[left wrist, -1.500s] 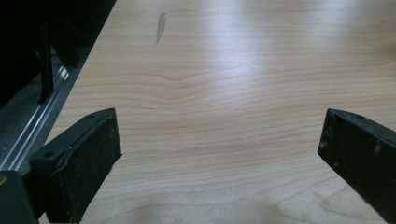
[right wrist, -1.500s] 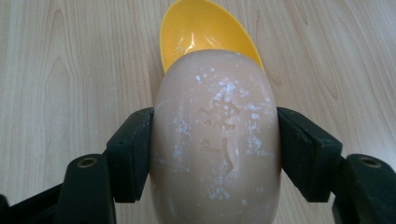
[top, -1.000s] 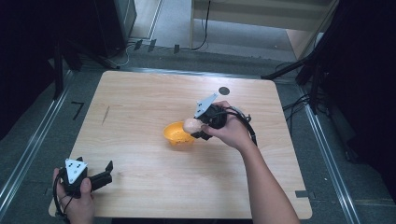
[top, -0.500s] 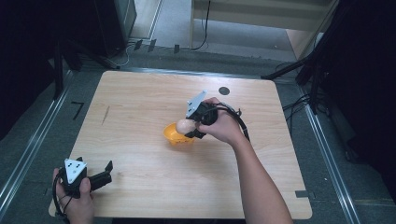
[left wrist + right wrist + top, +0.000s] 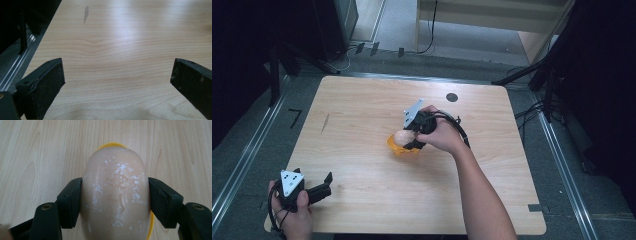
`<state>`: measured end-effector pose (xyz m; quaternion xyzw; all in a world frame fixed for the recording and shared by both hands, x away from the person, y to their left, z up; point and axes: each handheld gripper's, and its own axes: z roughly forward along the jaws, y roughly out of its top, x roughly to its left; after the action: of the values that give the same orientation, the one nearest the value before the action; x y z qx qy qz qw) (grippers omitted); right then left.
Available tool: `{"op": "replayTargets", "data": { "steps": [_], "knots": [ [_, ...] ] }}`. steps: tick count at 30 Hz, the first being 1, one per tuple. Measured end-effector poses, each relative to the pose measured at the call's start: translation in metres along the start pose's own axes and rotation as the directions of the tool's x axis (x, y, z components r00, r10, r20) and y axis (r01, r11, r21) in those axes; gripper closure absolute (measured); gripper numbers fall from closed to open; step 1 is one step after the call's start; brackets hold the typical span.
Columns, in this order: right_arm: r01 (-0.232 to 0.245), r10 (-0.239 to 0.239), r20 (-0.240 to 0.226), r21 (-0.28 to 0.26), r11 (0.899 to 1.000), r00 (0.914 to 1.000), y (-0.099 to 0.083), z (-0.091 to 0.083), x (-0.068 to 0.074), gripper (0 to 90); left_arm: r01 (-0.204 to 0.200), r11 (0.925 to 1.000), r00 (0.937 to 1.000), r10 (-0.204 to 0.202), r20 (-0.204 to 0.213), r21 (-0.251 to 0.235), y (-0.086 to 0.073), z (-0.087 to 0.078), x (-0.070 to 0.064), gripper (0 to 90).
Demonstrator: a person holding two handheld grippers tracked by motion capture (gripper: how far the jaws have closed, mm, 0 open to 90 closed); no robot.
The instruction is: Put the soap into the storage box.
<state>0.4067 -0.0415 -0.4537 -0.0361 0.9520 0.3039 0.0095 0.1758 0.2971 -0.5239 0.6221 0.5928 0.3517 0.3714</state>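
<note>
A pale peach oval soap bar [image 5: 116,195] fills the middle of the right gripper view, pinched on both sides by my right gripper [image 5: 115,197]. Under it peeks the rim of an orange dish [image 5: 110,145]. In the high view the right gripper [image 5: 408,139] holds the soap bar [image 5: 401,136] just over the orange dish [image 5: 398,147] near the table's middle. My left gripper [image 5: 328,181] rests open near the front left corner, with only bare wood between its jaws in the left gripper view [image 5: 117,82].
The wooden table [image 5: 362,100] has a dark round grommet [image 5: 452,97] near the far edge and a small dark streak [image 5: 325,123] at the left. Metal rails and cables run along the floor around the table.
My right gripper has carried the soap bar left and toward the front, down over the orange dish. The left gripper has stayed put.
</note>
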Motion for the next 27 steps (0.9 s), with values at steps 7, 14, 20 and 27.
{"op": "replayTargets", "data": {
  "steps": [7, 14, 20, 27],
  "knots": [
    [0.007, -0.006, -0.028, 0.042, 0.999, 0.9996, 0.005, 0.009, -0.004, 33.4, 0.0, 1.0, 1.0, 0.0, 0.004, 0.006, 0.0, 0.0, 0.001, 0.0],
    [0.01, -0.008, -0.034, 0.066, 0.998, 0.9994, 0.006, 0.011, -0.009, 33.3, 0.017, 0.9999, 0.9998, -0.017, 0.013, 0.004, 0.0, 0.0, 0.002, 0.0],
    [-0.002, 0.006, -0.053, 0.074, 0.997, 0.9986, 0.003, 0.013, -0.011, 33.3, 0.017, 0.9998, 0.9997, -0.017, 0.015, 0.003, 0.0, 0.0, 0.002, 0.0],
    [-0.008, 0.011, -0.045, 0.071, 0.997, 0.9989, 0.003, 0.013, -0.013, 32.9, 0.018, 0.9998, 0.9997, -0.018, 0.015, 0.003, 0.0, 0.0, 0.003, 0.0]
  ]
}}
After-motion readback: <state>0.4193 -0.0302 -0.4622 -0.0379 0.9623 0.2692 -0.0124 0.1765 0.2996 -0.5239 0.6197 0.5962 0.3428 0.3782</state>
